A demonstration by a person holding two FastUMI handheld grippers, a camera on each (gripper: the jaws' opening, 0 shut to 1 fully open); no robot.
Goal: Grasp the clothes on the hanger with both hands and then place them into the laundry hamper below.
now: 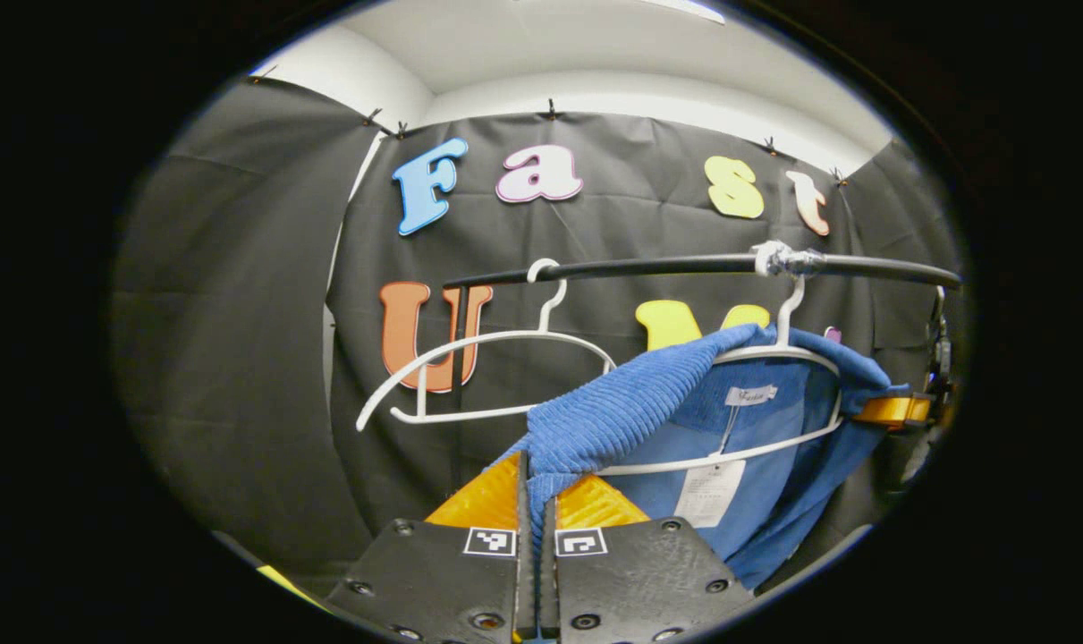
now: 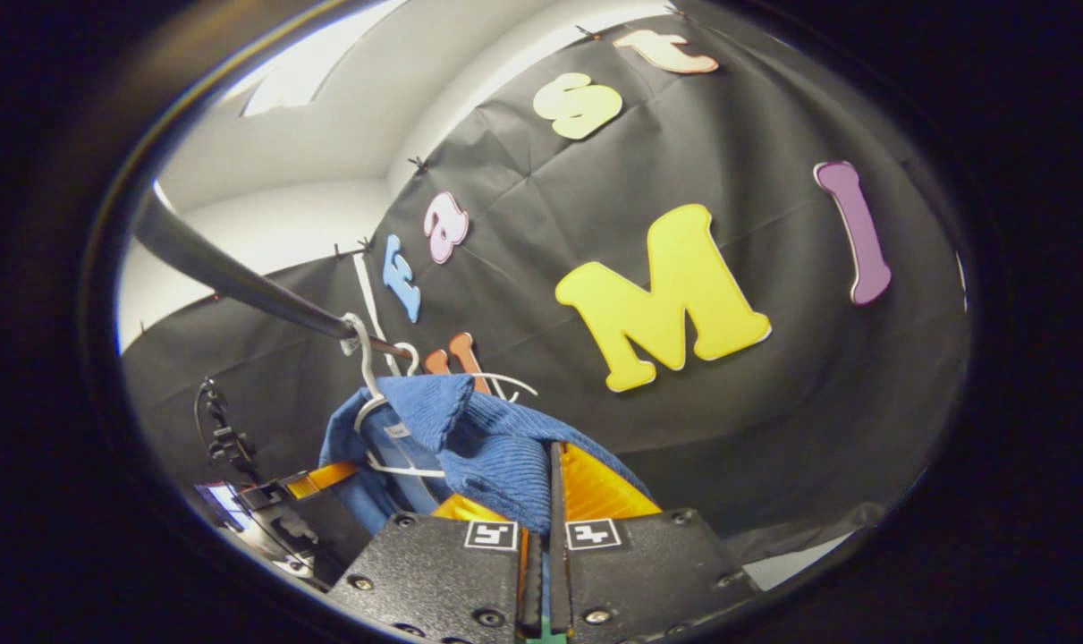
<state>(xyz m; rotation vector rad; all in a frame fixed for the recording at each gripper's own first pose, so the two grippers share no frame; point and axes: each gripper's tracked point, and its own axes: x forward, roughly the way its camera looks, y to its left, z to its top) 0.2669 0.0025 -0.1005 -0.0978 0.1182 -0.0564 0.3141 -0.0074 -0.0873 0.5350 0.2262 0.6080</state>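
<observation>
Left gripper (image 1: pixel 536 478) was clamped on the blue garment (image 1: pixel 613 416): both orange fingers (image 1: pixel 478 501) were pressed together with a fold of the ribbed blue fabric pinched between them, seen in the left gripper view. That fold ran up and right from the fingers to the shoulder of the garment.

Garment was on a white hanger (image 1: pixel 778 358), hooked over the black rail (image 1: pixel 684 266) at a taped spot. One side had been pulled off the hanger's arm toward the left gripper; the rest draped over the hanger's right half. A white paper tag (image 1: pixel 709 492) hung from the collar area on a string.

A second white hanger (image 1: pixel 487 367) was on the same rail further left, bare, well apart from the garment's hanger.

Right gripper (image 2: pixel 554 487) was also clamped on the blue garment (image 2: pixel 496 447): in the right gripper view its orange fingers (image 2: pixel 595 492) were closed with ribbed fabric bunched between them and spilling over the left finger. The other gripper's orange finger showed far off at lower left in that view, at the garment's edge.

Both grippers had cloth. Garment was up at the rail, partly on its hanger. Couldn't see the hamper from these angles
</observation>
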